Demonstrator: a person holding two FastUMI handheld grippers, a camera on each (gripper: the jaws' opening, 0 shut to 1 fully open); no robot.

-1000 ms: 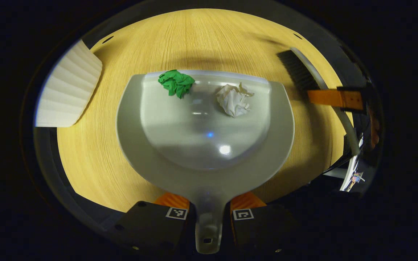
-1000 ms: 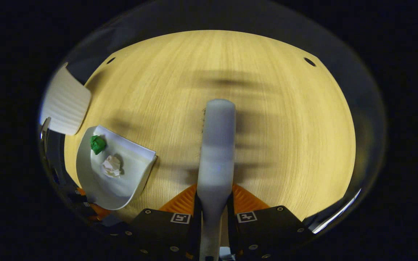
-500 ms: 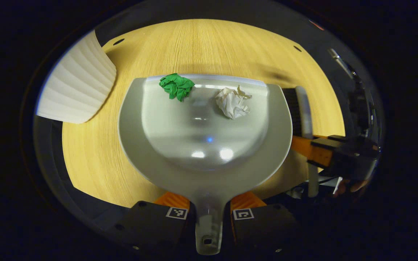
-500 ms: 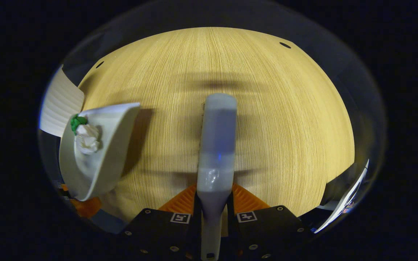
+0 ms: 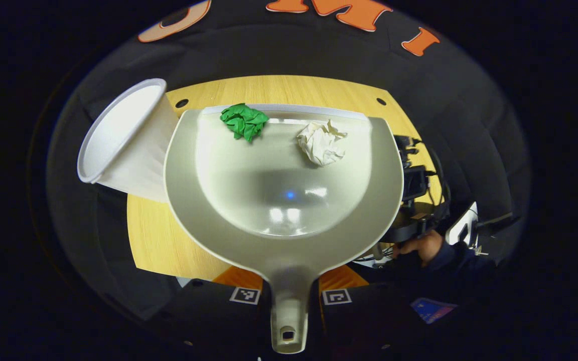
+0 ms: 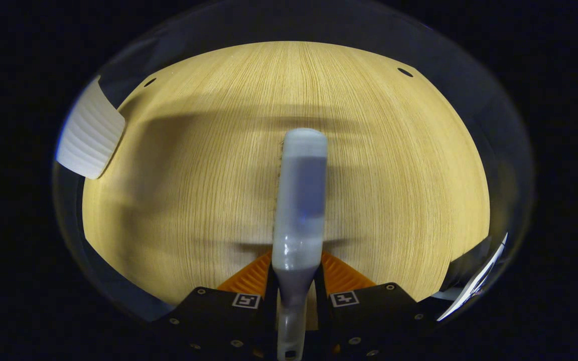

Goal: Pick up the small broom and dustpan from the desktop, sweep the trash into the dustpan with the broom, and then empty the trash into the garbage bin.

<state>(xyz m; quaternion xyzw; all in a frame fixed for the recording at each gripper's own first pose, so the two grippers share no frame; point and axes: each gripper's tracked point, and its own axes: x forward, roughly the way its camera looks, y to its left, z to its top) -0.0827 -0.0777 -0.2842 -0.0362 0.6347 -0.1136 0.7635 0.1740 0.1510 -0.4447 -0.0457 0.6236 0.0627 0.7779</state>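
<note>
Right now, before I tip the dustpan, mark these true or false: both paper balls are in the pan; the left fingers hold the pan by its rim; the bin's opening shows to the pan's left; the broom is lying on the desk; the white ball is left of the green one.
1. Both paper balls lie in the dustpan: true, the green paper ball and white paper ball sit near its front lip.
2. The left gripper holds the pan by its rim: false, its fingers clamp the handle.
3. The white garbage bin shows its opening left of the pan: true.
4. The broom lies on the desk: false, the right gripper grips its handle.
5. White ball left of green: false, it is to the right.
</note>
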